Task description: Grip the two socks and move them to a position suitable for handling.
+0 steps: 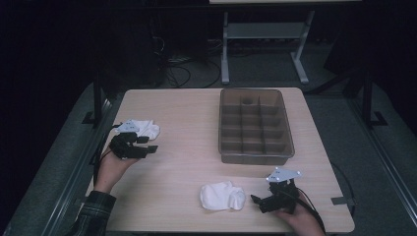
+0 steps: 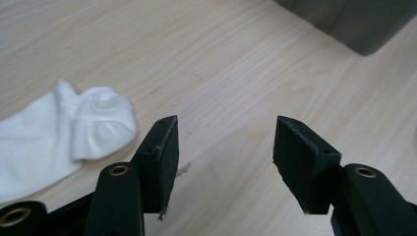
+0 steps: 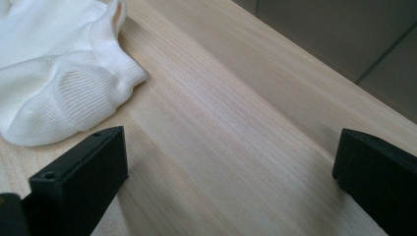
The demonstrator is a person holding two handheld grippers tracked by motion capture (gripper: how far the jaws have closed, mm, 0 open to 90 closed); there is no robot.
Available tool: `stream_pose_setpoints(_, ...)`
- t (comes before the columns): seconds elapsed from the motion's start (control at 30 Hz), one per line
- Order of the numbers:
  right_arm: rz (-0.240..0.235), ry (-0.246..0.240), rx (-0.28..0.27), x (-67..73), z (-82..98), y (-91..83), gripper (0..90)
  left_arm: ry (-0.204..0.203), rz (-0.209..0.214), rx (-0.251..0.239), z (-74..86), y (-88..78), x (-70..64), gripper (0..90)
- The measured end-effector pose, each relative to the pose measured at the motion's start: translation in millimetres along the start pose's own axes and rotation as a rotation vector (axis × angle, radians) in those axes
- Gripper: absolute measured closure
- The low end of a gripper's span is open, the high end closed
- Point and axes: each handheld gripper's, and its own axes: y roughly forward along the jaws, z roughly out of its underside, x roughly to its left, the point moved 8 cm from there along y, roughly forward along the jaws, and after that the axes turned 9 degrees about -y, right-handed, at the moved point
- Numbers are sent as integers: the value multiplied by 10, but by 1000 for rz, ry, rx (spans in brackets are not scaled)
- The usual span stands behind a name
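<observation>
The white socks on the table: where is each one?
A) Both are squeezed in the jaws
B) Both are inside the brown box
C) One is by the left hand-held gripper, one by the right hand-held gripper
C: one white sock lies beside the left hand-held gripper, the other white sock lies beside the right hand-held gripper, both on the table, and both pairs of jaws are open with nothing between them.

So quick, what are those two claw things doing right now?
Left gripper: open, holding nothing.
Right gripper: open, holding nothing.
</observation>
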Motion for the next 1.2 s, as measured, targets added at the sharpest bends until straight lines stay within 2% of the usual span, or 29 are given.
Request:
stream_pose_setpoints(0.43, 0, 0, 0, 0, 0, 0, 0, -5, -45, -2, -189, 9, 268, 517)
stream_pose_setpoints(0.53, 0, 0, 0, 0, 0, 0, 0, -16, -58, -21, -241, 6, 337, 553)
stream_pose_setpoints(0.63, 0, 0, 0, -1, 0, 0, 0, -20, -72, -10, -280, 33, 427, 586)
stream_pose_setpoints(0.73, 0, 0, 0, 0, 0, 0, 0, -25, -90, -20, -309, 71, 503, 597)
stream_pose_setpoints(0.87, 0, 0, 0, 0, 0, 0, 0, -53, -110, -19, -276, 150, 627, 613)
stream_pose_setpoints(0.97, 0, 0, 0, 0, 0, 0, 0, -84, -105, -21, -247, 216, 702, 615)
stream_pose_setpoints(1.07, 0, 0, 0, -1, 0, 0, 0, -91, -132, -13, -219, 281, 781, 615)
stream_pose_setpoints(1.13, 1, 0, 0, -1, 0, 0, 0, -112, -134, -12, -193, 328, 836, 617)
stream_pose_setpoints(1.2, 1, 1, 0, 0, 0, 0, 0, -114, -145, -4, -165, 372, 889, 617)
